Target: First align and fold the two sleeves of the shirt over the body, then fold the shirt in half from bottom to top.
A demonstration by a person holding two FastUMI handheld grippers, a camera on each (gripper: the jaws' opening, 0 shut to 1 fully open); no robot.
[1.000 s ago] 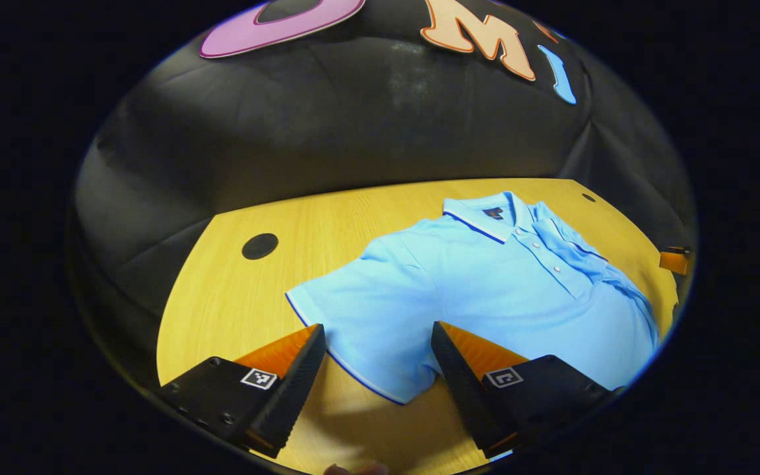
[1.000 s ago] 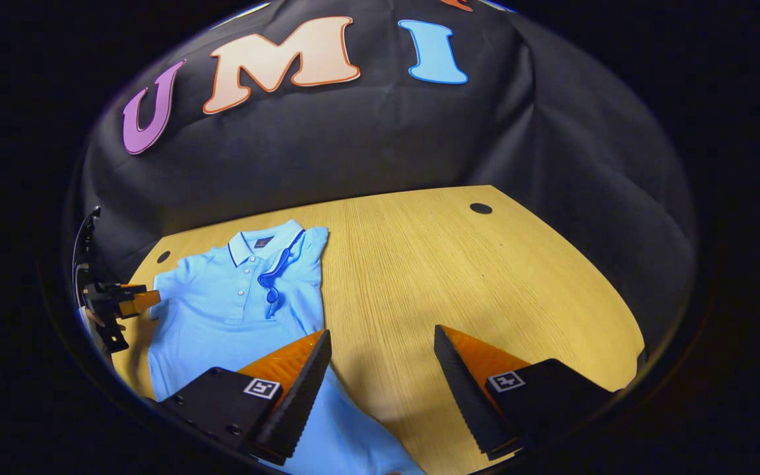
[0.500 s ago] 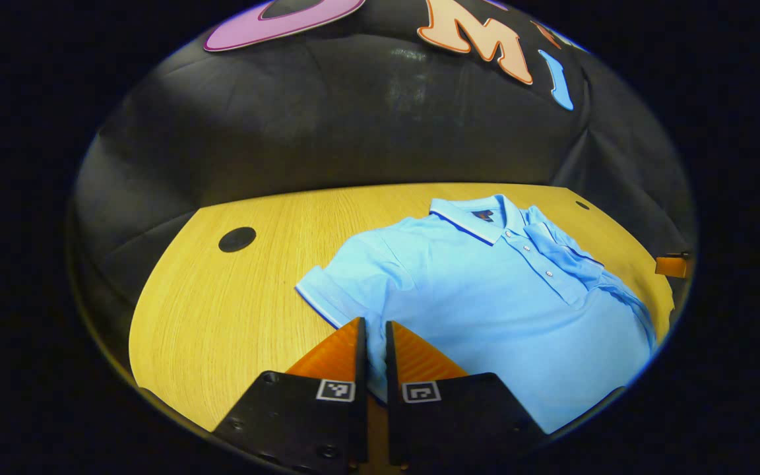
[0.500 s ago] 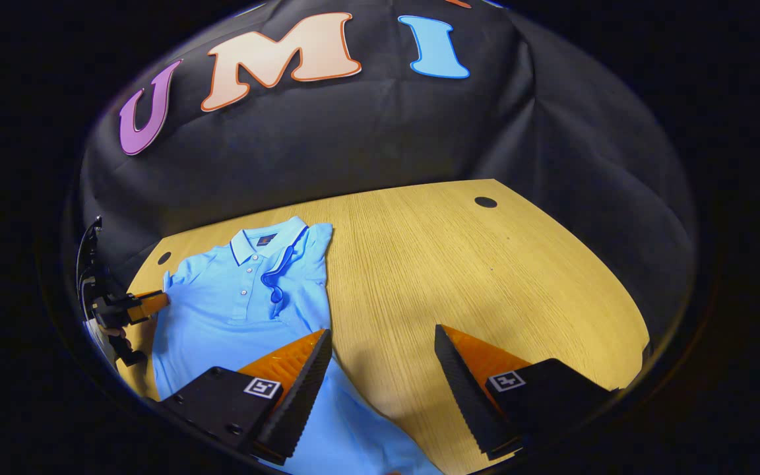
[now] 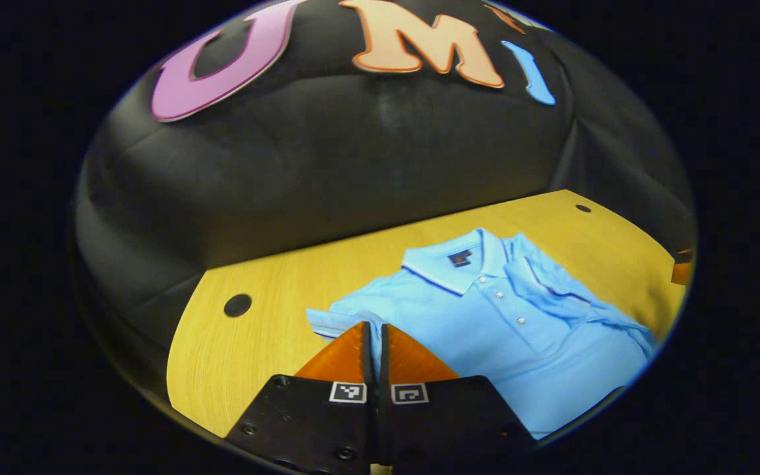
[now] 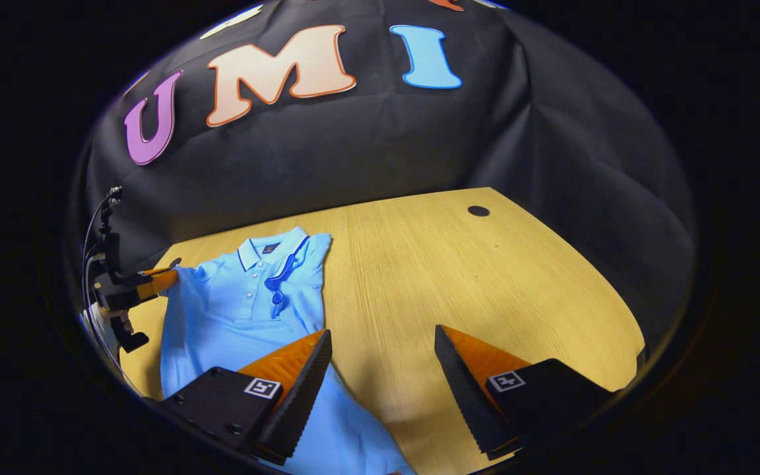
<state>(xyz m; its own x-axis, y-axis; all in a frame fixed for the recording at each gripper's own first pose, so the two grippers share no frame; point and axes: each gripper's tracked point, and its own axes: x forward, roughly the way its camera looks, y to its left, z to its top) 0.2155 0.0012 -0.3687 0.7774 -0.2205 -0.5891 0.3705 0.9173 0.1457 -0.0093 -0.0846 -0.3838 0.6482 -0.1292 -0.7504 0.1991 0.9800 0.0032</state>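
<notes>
Sleeve (image 5: 327,322) now lifted by left gripper (image 5: 374,333)

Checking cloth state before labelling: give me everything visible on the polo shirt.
The polo shirt is light blue knit-looking cloth with a dark-trimmed collar, a small dark neck label and a buttoned placket. It lies front up on the wooden table. One sleeve is already folded over the chest. The left claw is shut on the other sleeve, bunched and lifted. The right claw is open beside the body.

table (image 6: 485,277) right of shirt (image 6: 235,310) — bare | booth wall behind — blocks
</notes>
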